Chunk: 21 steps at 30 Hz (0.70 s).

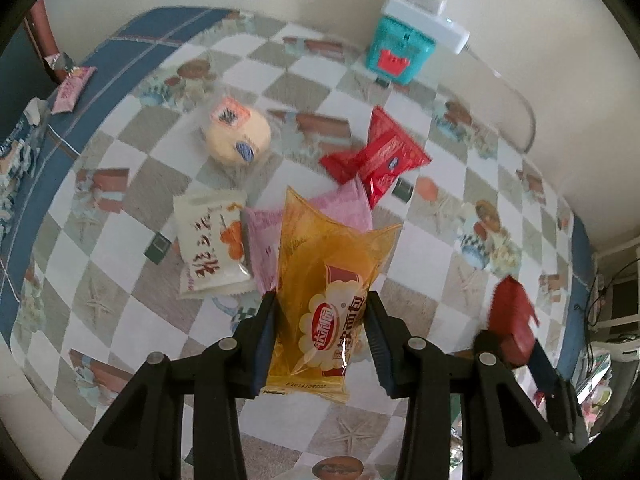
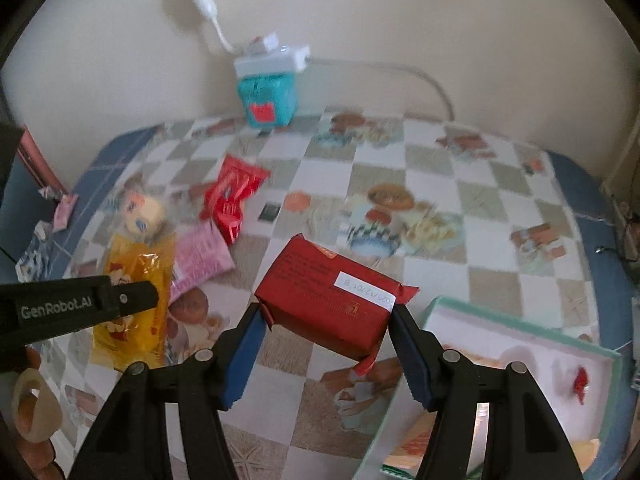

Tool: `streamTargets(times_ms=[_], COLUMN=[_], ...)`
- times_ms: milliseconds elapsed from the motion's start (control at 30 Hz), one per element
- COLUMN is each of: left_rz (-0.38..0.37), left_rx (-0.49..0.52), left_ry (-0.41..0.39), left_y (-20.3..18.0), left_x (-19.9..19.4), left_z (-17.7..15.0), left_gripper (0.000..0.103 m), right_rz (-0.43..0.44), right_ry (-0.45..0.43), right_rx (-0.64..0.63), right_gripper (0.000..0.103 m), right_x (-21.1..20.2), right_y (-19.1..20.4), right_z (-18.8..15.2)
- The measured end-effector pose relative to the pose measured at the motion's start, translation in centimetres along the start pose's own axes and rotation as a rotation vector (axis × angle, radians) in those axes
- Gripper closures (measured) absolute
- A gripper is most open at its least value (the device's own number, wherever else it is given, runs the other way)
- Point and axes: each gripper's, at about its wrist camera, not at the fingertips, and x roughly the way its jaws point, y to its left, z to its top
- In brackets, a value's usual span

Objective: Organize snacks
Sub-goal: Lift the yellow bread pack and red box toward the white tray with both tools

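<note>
Each camera sits on its gripper and looks steeply down along the black fingers, close above the checkered tablecloth (image 1: 420, 248). Both face the cream wall (image 2: 400, 20). Both views share the teal box (image 1: 400, 54) and the loose red wrapper (image 2: 232, 196).

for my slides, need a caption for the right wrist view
Right gripper holds a red snack block above the checkered tablecloth.

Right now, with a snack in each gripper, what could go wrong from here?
1. The right gripper holds the red block pack only by its ends, tilted; it may twist free above the green box.
2. The left gripper pinches the slick yellow bread bag low, so its top may flop or slide.
</note>
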Motion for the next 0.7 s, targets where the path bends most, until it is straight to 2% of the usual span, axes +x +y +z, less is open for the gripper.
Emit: streamTargets(times_ms=[367, 533, 700], left_rz=[-0.040, -0.054, -0.083], left_rx=[0.026, 0.089, 0.170], left_ry=[-0.110, -0.155, -0.164], left_y=[-2.0, -4.7, -8.2], left_x=[-4.3, -6.2, -7.1], left_z=[0.2, -0.6, -2.0], left_gripper=[0.059, 0.059, 0.059], right_rz=[-0.117, -0.194, -0.289], right_ry=[-0.101, -0.121, -0.123], right_rx=[0.086, 0.141, 0.213], right_gripper=[0.037, 0.037, 0.037], right_x=[-5.7, -7.8, -9.6], right_y=[-4.1, -7.1, -10.4], right_z=[1.4, 1.4, 0.8])
